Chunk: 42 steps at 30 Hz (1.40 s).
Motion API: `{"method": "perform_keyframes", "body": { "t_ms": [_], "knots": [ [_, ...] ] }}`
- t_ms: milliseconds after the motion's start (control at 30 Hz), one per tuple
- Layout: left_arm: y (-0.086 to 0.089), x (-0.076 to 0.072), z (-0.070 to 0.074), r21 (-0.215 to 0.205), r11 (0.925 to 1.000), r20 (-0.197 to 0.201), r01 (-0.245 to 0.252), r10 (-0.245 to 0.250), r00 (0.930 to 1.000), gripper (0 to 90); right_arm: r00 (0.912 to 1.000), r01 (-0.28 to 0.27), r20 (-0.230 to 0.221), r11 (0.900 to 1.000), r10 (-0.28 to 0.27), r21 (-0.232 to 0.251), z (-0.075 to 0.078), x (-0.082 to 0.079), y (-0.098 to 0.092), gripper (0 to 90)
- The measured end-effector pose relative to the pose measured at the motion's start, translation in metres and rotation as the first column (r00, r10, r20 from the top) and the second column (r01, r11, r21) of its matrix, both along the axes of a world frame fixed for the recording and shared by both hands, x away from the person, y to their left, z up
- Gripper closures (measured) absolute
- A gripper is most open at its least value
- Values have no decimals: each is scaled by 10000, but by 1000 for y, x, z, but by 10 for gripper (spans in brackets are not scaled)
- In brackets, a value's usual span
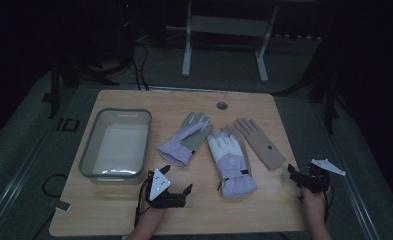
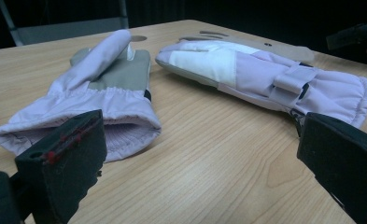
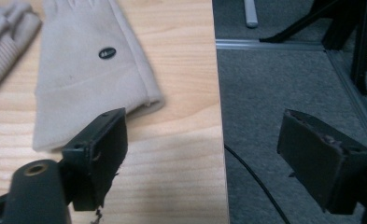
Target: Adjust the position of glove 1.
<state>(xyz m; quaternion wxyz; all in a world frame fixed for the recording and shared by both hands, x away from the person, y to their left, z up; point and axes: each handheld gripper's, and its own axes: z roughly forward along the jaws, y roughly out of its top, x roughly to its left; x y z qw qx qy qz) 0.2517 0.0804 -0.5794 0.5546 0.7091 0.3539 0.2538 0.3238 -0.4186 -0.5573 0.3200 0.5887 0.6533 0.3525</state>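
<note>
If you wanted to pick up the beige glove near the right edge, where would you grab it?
Probably at the cuff of the beige glove: it lies flat with its fingers pointing away, so the cuff end is nearest the open right gripper. Come in from the near side, low along the table.

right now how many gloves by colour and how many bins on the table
lilac ski gloves: 2, left glove and right glove
beige gloves: 1 in full view; a second may lie under the right lilac one, cannot tell
clear bins: 1
total: 4
</note>
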Motion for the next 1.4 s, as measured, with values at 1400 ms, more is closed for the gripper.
{"method": "perform_keyframes", "body": {
  "t_ms": [1400],
  "knots": [
    [1, 0, 0, -99, 9999, -81, 15, -16, 10000, 18, 8986, -4269, -1143, 9043, 4237, -34, 98, 70, 99, 213]
  ]
}}
